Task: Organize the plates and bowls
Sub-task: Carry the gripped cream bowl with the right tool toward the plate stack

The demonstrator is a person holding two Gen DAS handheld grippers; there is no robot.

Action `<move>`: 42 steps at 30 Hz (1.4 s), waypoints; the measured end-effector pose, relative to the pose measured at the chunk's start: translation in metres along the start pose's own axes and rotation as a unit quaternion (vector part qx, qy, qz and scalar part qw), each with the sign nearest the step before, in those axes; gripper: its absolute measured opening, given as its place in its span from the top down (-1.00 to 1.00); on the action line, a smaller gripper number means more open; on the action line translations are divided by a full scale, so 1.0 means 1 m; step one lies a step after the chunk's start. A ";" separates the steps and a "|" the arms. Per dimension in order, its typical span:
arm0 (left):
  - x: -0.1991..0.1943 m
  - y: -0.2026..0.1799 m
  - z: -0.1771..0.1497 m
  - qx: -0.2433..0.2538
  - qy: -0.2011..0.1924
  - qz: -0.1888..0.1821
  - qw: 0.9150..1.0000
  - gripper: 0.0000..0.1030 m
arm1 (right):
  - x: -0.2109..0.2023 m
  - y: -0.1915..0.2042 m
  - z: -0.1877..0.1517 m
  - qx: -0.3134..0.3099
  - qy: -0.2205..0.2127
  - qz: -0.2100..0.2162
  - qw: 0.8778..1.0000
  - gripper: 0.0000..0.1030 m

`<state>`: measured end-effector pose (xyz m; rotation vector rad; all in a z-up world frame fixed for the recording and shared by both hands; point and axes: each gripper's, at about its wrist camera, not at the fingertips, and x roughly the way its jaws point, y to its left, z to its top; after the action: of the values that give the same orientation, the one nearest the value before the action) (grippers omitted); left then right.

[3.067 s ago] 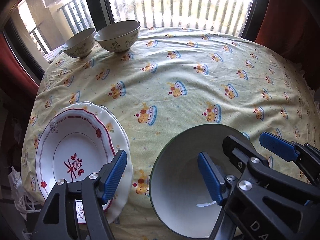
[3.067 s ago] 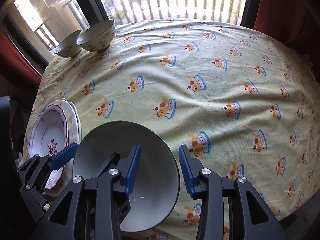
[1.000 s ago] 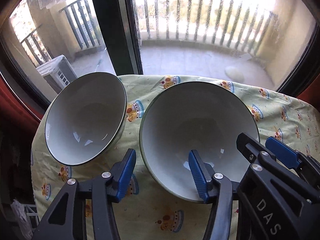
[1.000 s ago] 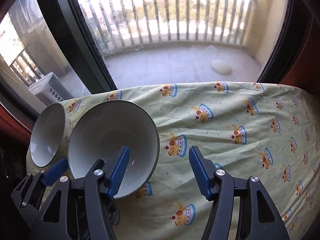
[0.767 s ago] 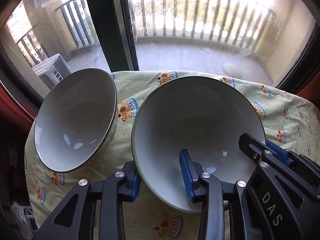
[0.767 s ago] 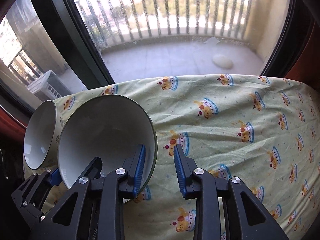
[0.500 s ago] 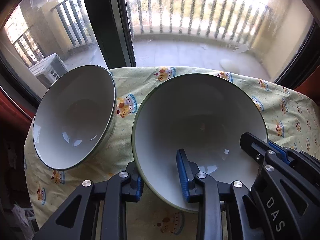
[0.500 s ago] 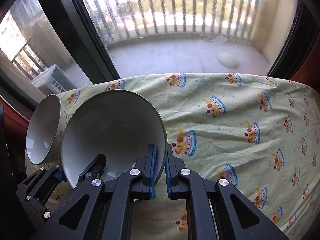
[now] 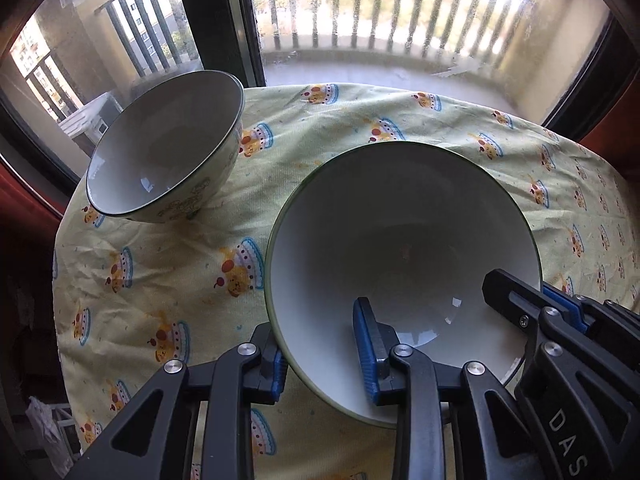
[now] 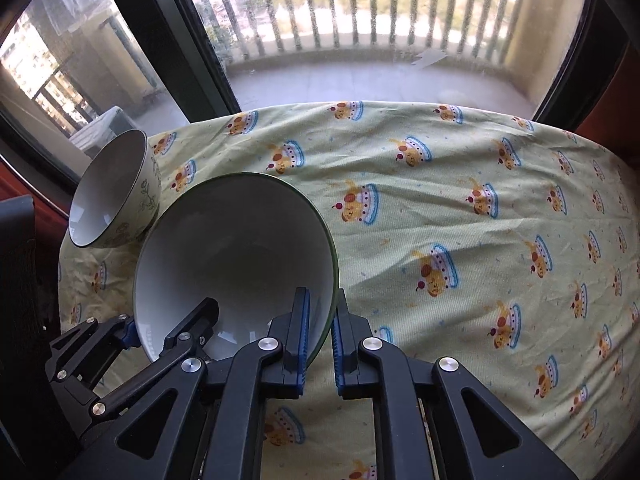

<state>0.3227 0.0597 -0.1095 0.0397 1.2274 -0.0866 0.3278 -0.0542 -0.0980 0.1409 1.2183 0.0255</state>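
Both cameras ride on hand-held grippers and look steeply down along their fingers, facing the window [image 9: 360, 20] and balcony railing beyond the worktop [image 9: 360, 120]. The left wrist view sits very close over the large white bowl [image 9: 400, 240], which fills its lower right, with the smaller patterned bowl [image 9: 168, 148] at upper left. The right wrist view, from slightly further right, sees the same two bowls at its left and more of the yellow tablecloth [image 10: 480, 220].

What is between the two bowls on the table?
Only bare yellow tablecloth with its little cake prints lies between the smaller bowl and the bigger bowl. The left wrist view shows it best.
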 end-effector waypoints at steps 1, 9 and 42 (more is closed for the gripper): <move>-0.001 0.000 -0.002 0.001 0.000 0.001 1.000 0.44 | -0.001 0.001 -0.003 0.002 0.001 0.002 1.000 0.75; 0.004 -0.001 0.006 0.019 -0.010 0.005 1.000 0.44 | 0.001 0.001 -0.004 0.007 -0.001 -0.007 1.000 0.72; -0.059 -0.028 -0.022 -0.005 -0.043 0.022 0.999 0.46 | -0.060 -0.013 -0.022 -0.035 -0.053 -0.015 0.998 0.66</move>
<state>0.2802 0.0358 -0.0610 0.0537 1.1399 -0.0435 0.2857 -0.0708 -0.0509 0.0615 1.1112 0.0342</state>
